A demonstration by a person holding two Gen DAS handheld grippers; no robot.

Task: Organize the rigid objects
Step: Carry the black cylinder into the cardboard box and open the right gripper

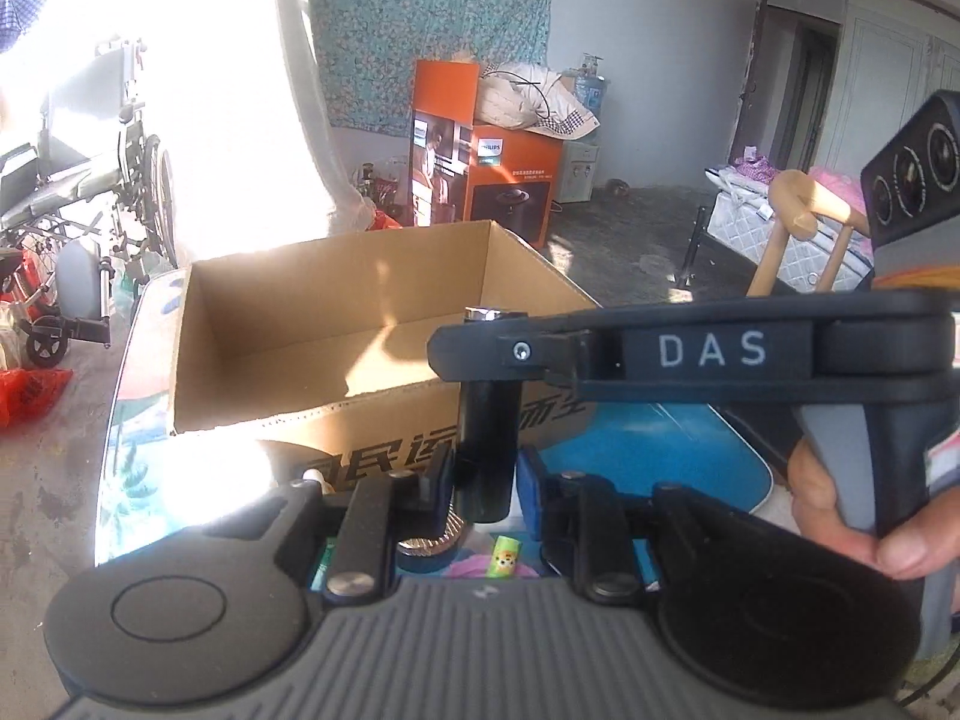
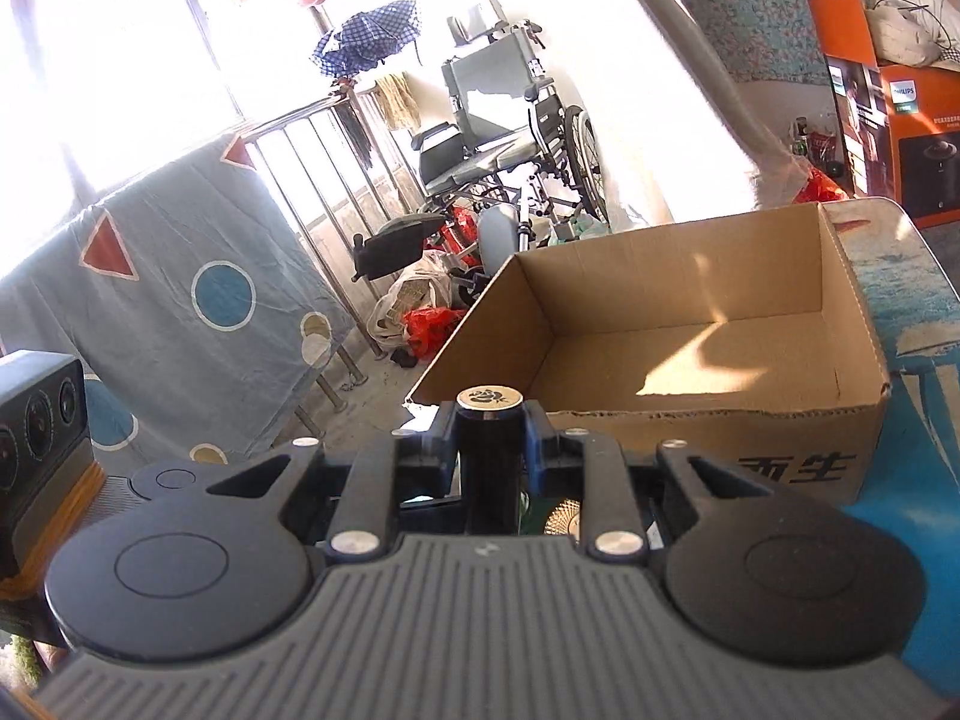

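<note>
Both grippers clamped one black cylinder, short of the cardboard box.

Left gripper (image 1: 486, 480) pinched the black cylinder (image 1: 487, 450) low on its body; right gripper (image 2: 489, 426) pinched it just under its metal cap (image 2: 487, 398). Cylinder axis stood upright. Beyond the jaws lay the cardboard box (image 2: 690, 420), apparently empty.
</note>
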